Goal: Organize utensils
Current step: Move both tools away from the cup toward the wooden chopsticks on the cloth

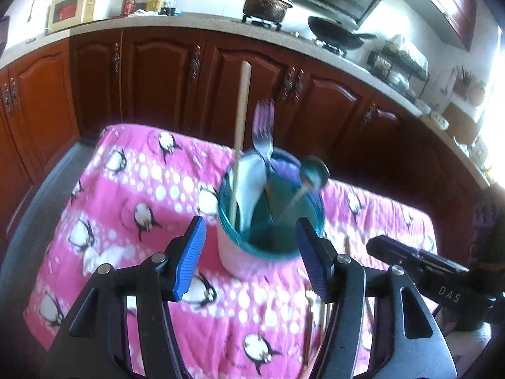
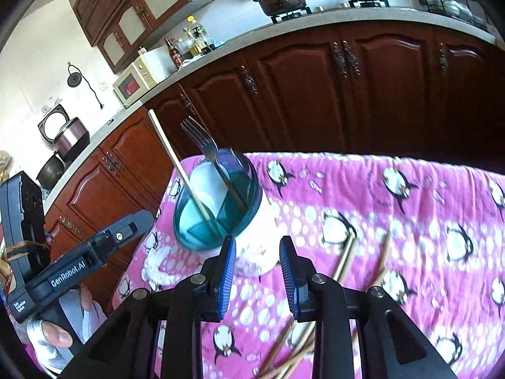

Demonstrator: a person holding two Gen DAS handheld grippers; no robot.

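Upright: one chopstick [image 1: 240,135]; one fork [image 1: 263,139]

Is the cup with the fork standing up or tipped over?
Standing up. The cup rests on its base on the pink cloth, mouth upward, with the fork and a chopstick leaning inside.

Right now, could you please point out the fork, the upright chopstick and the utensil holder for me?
fork [image 1: 264,145]: left wrist view, on its neck below the tines.
upright chopstick [image 1: 241,110]: left wrist view, on its upper shaft.
utensil holder [image 2: 252,237]: right wrist view, on its white outer wall.
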